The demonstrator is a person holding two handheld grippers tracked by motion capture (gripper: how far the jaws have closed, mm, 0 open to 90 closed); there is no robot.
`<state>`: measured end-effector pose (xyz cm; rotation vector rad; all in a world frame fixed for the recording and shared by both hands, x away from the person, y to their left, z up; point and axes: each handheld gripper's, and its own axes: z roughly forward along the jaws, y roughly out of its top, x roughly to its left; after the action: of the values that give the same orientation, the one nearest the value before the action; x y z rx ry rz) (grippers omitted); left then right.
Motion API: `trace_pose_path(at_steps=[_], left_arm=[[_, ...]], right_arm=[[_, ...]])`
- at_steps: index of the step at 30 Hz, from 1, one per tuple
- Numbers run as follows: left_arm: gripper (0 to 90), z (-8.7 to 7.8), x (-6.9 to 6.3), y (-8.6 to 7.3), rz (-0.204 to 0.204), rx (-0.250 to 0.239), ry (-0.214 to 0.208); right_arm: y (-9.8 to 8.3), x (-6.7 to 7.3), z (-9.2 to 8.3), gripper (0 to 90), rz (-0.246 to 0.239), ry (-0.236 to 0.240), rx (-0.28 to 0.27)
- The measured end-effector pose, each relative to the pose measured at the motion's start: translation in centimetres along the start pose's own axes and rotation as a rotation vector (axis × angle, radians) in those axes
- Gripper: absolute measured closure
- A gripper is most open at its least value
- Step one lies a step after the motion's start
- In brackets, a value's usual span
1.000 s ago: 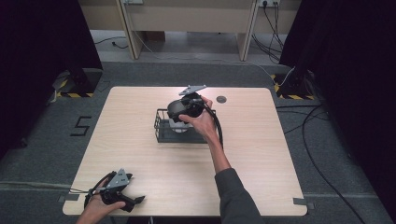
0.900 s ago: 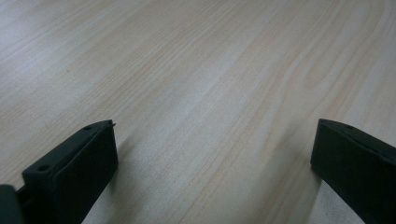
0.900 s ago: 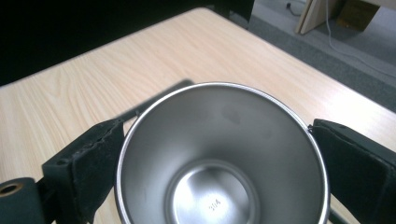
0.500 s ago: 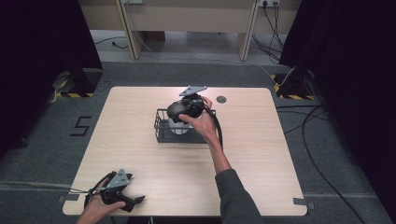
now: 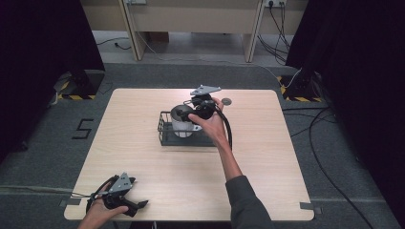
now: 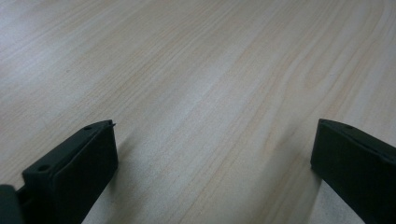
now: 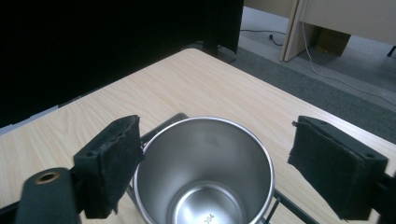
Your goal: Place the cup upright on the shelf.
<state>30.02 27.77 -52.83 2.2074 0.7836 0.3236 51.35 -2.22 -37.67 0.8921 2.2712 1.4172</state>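
A shiny steel cup (image 7: pixel 205 177) stands upright in a black wire basket (image 5: pixel 164 130) near the table's middle; its inside looks empty. My right gripper (image 7: pixel 219 158) hovers just above the cup's rim, open, with one pad (image 7: pixel 116 158) close to the rim's left edge and the other well clear on the right. From above, the right gripper (image 5: pixel 187 114) sits over the cup (image 5: pixel 181 128), held by a hand. My left gripper (image 5: pixel 137 205) rests low at the near left table corner, and the left gripper (image 6: pixel 212 172) is open over bare wood.
A small dark round disc (image 5: pixel 226 101) lies on the light wooden table (image 5: pixel 267 157) behind the basket. Cables trail from both grippers. Black curtains and desk legs stand beyond the far edge.
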Motion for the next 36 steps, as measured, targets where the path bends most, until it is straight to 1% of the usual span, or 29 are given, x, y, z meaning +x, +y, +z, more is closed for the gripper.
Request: trace_pose_path(at_steps=[1,3,10,23,29,36], left_arm=[[0.0,0.0,0.0,0.0,0.000,0.000,0.000],[0.0,0.0,0.0,0.0,0.000,0.000,0.000],[0.0,0.0,0.0,0.0,0.000,0.000,0.000],[0.0,0.0,0.0,0.0,-0.001,-0.001,0.000],[0.0,0.0,0.0,0.0,-0.001,-0.001,0.000],[0.0,0.0,0.0,0.0,-0.002,-0.003,0.001]], right_arm=[[-0.1,0.0,-0.2,15.7,0.004,0.000,-0.003],[-0.2,0.1,-0.6,15.2,0.015,-0.001,-0.010],[-0.7,0.3,-1.8,15.3,0.018,-0.010,-0.027],[-1.9,0.9,-3.5,15.3,0.022,-0.007,-0.042],[-2.4,1.4,-4.6,15.3,0.016,-0.002,-0.055],[-3.5,1.7,-6.1,15.4,0.028,0.000,-0.066]])
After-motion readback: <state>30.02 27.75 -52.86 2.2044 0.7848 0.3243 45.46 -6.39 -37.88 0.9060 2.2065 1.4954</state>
